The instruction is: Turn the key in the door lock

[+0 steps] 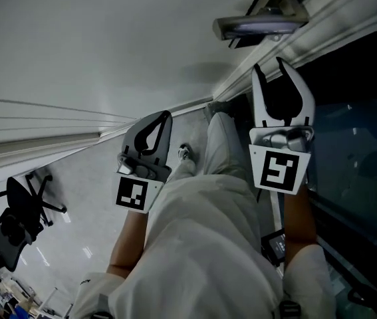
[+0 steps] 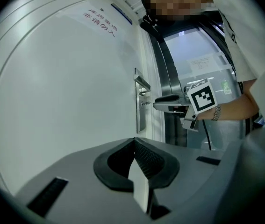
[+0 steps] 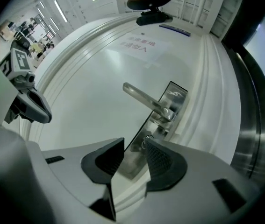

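A white door [image 3: 99,87] carries a silver lever handle [image 3: 146,99] on a tall metal lock plate [image 3: 175,97]. Below the lever a small key [image 3: 146,141] sticks out of the lock. My right gripper [image 3: 134,143] is open and level, its tips just short of the plate, with the key at the tip of its right finger and no pad pressing on it. From the left gripper view, the right gripper [image 2: 158,101] points at the key [image 2: 145,103] under the handle [image 2: 141,82]. My left gripper [image 2: 134,141] is shut and empty, held back from the door, left of the right one [image 1: 270,65].
A paper notice [image 3: 139,45] is stuck on the door above the handle. A dark metal frame with glass [image 3: 254,125] runs along the door's right side. Office chairs [image 1: 15,211] stand on the floor behind, left of the person's legs [image 1: 201,231].
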The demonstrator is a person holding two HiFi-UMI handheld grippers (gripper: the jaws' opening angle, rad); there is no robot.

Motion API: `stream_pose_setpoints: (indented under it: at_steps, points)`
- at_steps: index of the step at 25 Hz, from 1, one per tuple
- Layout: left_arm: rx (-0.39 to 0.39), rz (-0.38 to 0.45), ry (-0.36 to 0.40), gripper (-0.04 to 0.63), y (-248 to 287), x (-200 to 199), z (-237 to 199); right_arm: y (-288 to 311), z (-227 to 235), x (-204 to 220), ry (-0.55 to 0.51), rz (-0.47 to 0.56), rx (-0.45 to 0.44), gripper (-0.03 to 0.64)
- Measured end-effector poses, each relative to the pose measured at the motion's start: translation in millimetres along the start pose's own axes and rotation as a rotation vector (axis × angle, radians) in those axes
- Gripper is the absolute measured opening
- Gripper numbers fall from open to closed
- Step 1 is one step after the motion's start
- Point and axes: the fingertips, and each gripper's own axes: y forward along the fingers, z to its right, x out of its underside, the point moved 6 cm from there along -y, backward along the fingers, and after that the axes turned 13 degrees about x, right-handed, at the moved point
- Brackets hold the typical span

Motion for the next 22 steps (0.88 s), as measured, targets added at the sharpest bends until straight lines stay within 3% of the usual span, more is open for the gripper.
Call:
stream_pose_setpoints:
  at_steps: [6, 13, 17, 22]
  points:
    - [0.096, -0.025, 0.012, 0.003, 3, 2, 22, -48, -20, 12, 0.223, -0.055, -0.236, 0.118]
    - [0.136, -0.047, 0.016, 0.003, 5, 15, 27, -78, -59, 47, 0.354, -0.178, -0.51, 0.117]
    - [0.143, -0.073, -0.002, 0.003, -2, 22, 31, -89, -69, 53, 0.395, -0.221, -0.53, 0.117]
    - [0.118, -0.114, -0.027, 0.003, -13, 28, 32, -94, -68, 58, 0.506, -0.246, -0.424, 0.078]
